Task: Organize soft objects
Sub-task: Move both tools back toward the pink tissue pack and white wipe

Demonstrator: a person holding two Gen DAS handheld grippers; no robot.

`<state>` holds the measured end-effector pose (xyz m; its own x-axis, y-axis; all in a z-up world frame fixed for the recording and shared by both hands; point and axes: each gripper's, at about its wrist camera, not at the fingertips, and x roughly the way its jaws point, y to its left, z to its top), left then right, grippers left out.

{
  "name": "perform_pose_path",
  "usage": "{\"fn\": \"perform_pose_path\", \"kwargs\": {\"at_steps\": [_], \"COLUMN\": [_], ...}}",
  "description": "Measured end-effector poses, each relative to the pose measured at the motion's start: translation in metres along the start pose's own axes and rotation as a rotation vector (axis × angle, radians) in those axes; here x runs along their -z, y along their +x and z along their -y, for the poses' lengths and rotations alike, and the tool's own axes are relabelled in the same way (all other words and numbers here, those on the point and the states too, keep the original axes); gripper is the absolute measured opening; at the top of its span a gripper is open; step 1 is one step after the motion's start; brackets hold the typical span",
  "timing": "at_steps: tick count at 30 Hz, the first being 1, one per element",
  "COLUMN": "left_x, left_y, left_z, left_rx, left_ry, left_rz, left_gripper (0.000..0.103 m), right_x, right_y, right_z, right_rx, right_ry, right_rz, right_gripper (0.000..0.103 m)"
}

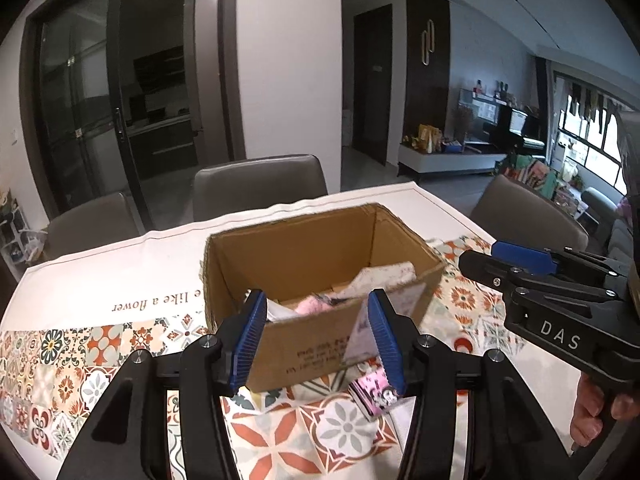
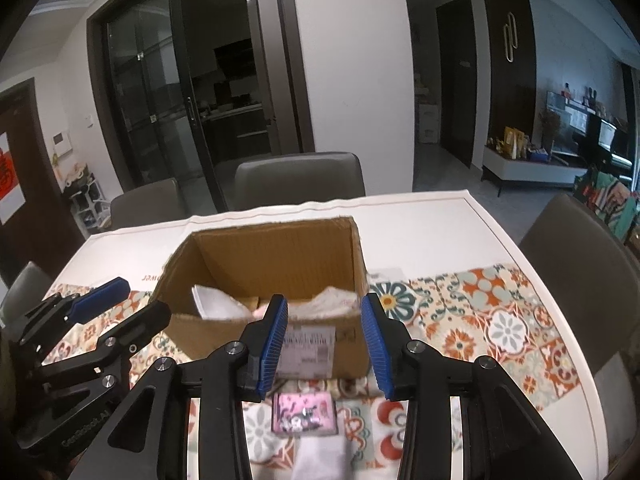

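Desk w/ glossy patterned tile-print cloth carries an open brown corrugated cardboard box, already holding soft items: pale folded cloths, sth fluffy pink. In front of the box lies a small flat pink printed packet, prob next to go in. Left claw and right claw both spread, empty. Next: drop onto the packet, pinch gently.

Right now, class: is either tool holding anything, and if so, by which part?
Nothing is held. The left tool and right tool both stand open and empty above the cardboard box and the pink packet.
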<state>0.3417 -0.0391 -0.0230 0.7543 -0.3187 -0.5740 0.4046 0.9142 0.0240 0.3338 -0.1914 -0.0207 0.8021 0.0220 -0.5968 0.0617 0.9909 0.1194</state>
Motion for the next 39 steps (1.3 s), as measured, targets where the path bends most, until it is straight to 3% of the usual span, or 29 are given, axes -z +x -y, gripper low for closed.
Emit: {"fn": "perform_pose_path", "kwargs": {"at_steps": [18, 39], "left_x": [0.035, 0.078], "left_y": [0.001, 0.05], "left_z": [0.006, 0.012], "left_rx": [0.127, 0.259], "left_ry": [0.169, 0.418], "left_rz": [-0.068, -0.172], "left_gripper": [0.055, 0.058], "right_x": [0.065, 0.128], "right_y": [-0.006, 0.032], "right_z": [-0.01, -0.02], "right_rx": [0.039, 0.086], "right_ry": [0.094, 0.192], "right_rz": [-0.142, -0.343], "right_gripper": [0.04, 0.04]}}
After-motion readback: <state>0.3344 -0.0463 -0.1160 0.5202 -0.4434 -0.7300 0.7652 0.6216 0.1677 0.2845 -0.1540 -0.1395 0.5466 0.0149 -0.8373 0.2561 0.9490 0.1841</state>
